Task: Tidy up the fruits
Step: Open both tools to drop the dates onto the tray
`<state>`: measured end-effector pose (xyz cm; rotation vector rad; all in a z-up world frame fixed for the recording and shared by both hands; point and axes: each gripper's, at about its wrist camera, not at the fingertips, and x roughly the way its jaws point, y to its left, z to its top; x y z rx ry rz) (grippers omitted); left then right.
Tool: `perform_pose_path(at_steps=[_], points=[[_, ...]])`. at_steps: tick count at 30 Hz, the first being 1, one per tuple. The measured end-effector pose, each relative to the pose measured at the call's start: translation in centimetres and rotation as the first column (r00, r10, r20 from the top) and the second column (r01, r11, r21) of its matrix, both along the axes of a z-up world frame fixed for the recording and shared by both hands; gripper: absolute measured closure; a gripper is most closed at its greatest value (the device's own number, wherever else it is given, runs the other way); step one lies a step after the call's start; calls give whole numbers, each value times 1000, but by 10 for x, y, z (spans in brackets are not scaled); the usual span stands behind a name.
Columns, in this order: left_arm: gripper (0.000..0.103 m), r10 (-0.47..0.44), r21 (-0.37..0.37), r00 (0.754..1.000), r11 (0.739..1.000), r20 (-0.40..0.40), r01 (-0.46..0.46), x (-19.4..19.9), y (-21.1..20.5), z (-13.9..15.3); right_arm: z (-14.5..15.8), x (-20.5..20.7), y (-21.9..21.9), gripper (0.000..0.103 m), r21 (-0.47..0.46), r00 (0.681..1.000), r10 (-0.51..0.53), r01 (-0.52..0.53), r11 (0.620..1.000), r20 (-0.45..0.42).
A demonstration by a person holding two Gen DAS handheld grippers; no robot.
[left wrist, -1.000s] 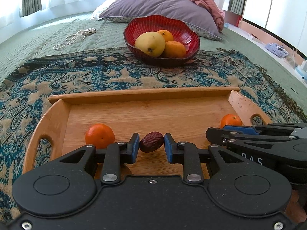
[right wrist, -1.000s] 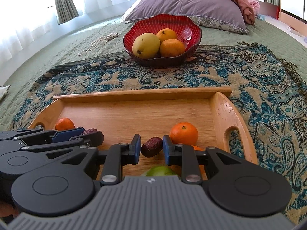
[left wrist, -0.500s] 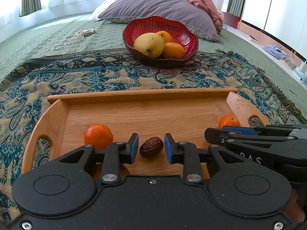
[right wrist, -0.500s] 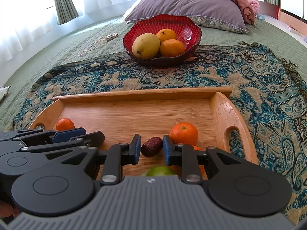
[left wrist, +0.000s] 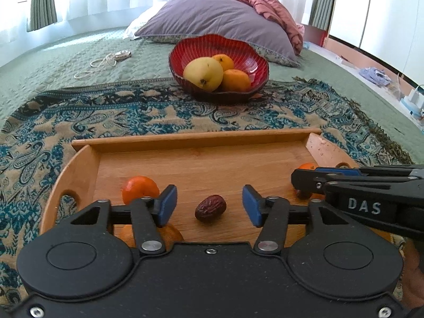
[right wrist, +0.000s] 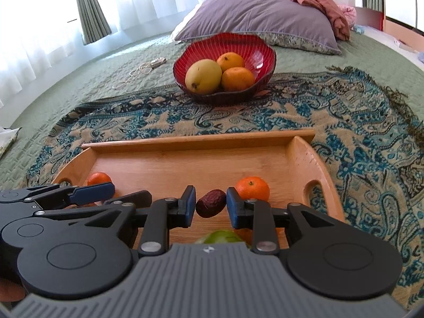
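A wooden tray [left wrist: 201, 139] lies on a patterned cloth. My left gripper [left wrist: 209, 205] is open over the tray; a brown date [left wrist: 210, 208] lies on the tray floor between its blue pads, touching neither. A mandarin [left wrist: 140, 188] sits just left of it. My right gripper [right wrist: 210, 206] is shut on a second brown date [right wrist: 211, 203], low over the tray [right wrist: 196, 139], with a mandarin [right wrist: 251, 187] to its right and a green fruit [right wrist: 222, 236] under it. A red bowl [right wrist: 254, 45] beyond holds a yellow mango [right wrist: 202, 76] and two oranges.
The right gripper's arm [left wrist: 365, 185] crosses the tray's right side in the left wrist view, by another mandarin [left wrist: 307, 166]. A purple pillow [left wrist: 222, 18] and a pink blanket lie behind the bowl [left wrist: 238, 46]. A coiled cable [left wrist: 106, 62] lies far left on the bedspread.
My left gripper opened and let go of its date, which now rests on the tray floor. My right gripper stays shut on its date and has hardly moved.
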<state>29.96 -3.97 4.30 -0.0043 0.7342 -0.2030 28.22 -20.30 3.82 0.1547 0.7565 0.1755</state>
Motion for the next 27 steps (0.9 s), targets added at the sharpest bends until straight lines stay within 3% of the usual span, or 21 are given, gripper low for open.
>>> perform_pose_path(at_steps=[2,4,10,27], points=[[42,4,1,1000,1000,19,-4,-6,2,5,6,-5,-1,53,-3,1000,6,-6,1000,18],[33,8,22,999,1000,51,-9,-15,3,10,12,-11,-3,51,-7,999,13,-13,1000,42],[22,-6,52,995,999,103,1,-43,5,21,25,-34,-8,43,-35,993,32,-28,999,113],[10,-32,106,987,994,156,16,-128,8,27,34,-106,-6,19,-119,964,81,-52,992,254]])
